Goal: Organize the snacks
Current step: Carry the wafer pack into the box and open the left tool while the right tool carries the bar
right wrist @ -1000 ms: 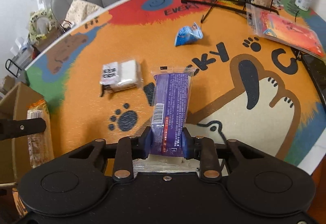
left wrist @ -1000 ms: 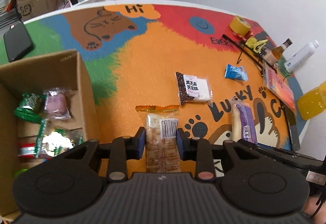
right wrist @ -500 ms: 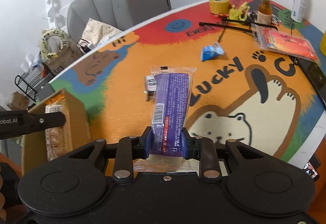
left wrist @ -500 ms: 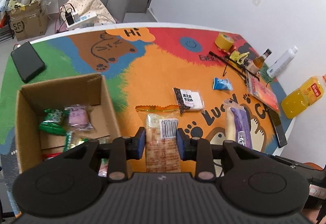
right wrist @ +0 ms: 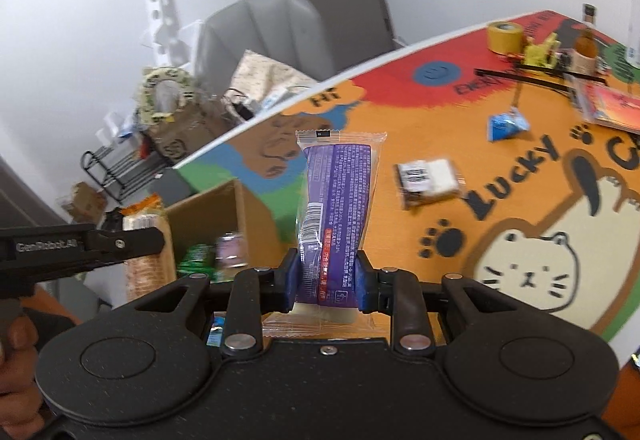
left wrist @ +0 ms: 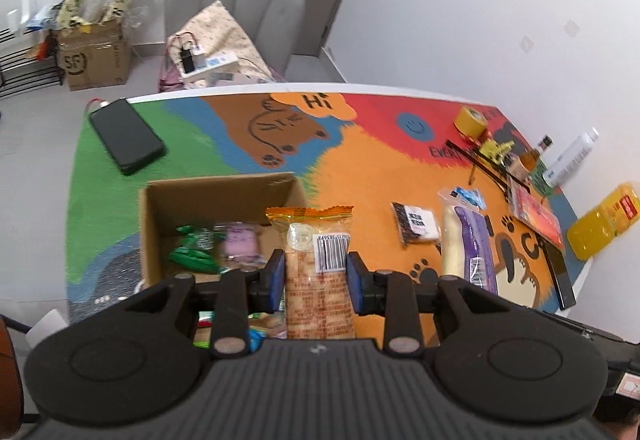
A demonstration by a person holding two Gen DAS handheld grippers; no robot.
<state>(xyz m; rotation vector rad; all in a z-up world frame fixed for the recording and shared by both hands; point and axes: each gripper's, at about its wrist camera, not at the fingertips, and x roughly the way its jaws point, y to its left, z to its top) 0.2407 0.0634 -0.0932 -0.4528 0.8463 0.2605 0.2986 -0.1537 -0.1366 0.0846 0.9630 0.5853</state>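
Both claws have come up and swung left since 1 second ago: the table sits far lower in both views now, and the box [left wrist: 216, 200] has slid from the left edge to right under my left claw [left wrist: 316, 274]. That claw is clamped on the cracker pack [left wrist: 318, 272], which hangs over the box's right wall, so a drop looks close, though I'd want it a touch further left to clear the wall. My right claw [right wrist: 326, 280] grips the purple pack [right wrist: 340, 208] by its lower end, held upright above the table and just right of the box [right wrist: 224, 208]; it goes in second, I reckon.

Inside the box I can see a green packet [left wrist: 196, 248] and a pink one [left wrist: 240, 244], blurred, with room beside them. 2 snacks wait on the mat: the black-and-white pack [right wrist: 428, 178] and the small blue pouch [right wrist: 506, 124].

Around the far edge: a phone [left wrist: 126, 140], tape roll [left wrist: 472, 120], brown bottle [right wrist: 586, 44], red packet [left wrist: 534, 214], yellow bottle [left wrist: 604, 226]. None of it is in my path. The real snag is 2 claws side by side over 1 opening, so the right should hang back while the left releases
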